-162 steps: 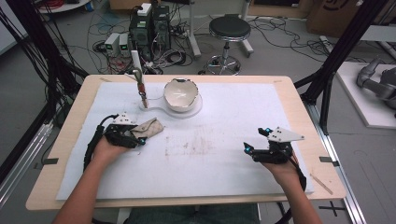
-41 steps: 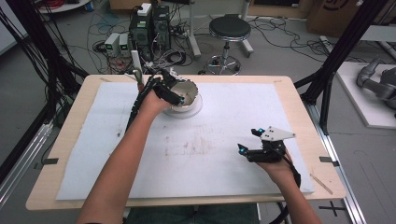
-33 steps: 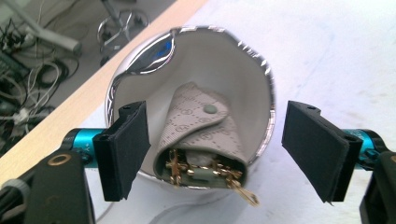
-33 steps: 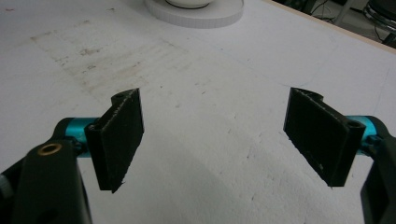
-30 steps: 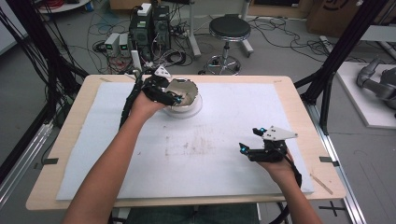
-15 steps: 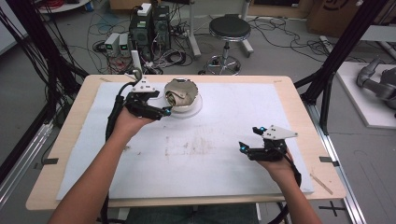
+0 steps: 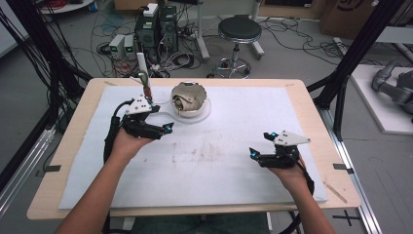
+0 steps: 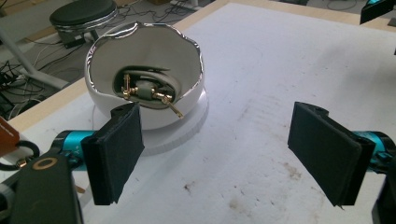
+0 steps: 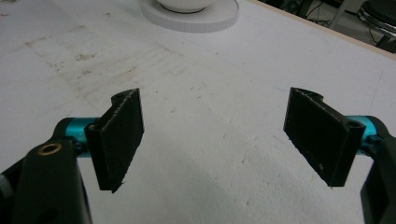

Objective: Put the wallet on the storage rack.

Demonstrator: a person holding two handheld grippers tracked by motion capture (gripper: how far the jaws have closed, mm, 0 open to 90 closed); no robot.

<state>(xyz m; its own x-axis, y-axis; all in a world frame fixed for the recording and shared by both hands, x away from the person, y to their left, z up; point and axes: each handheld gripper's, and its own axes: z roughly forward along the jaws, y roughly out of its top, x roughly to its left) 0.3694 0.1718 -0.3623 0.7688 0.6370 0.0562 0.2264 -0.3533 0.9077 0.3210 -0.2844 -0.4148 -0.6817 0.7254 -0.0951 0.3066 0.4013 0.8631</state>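
Observation:
A white bowl (image 7: 197, 90) with a silvery wavy rim stands on a round white saucer (image 7: 204, 113) at the back middle of the table. Inside it lies a small grey-green item with gold metal parts (image 8: 144, 88). My left gripper (image 7: 165, 127) hovers to the left of and nearer than the bowl. Its jaws have just been opening, and in the left gripper view (image 8: 219, 149) nothing lies between the pads. My right gripper (image 7: 253, 153) rests at the front right, open over bare mat (image 9: 210, 135), with the saucer (image 9: 201, 21) far ahead.
A white foam mat (image 7: 243, 185) covers most of the wooden table. A thin upright tool with a white handle (image 7: 143, 73) stands at the back left, close behind the left gripper. On the floor beyond the table are a stool (image 7: 238, 29) and computer cases.
The left gripper has drawn back from the bowl, leftward and toward the person, with its jaws wider apart. The small item stays in the bowl. The right gripper has not moved.

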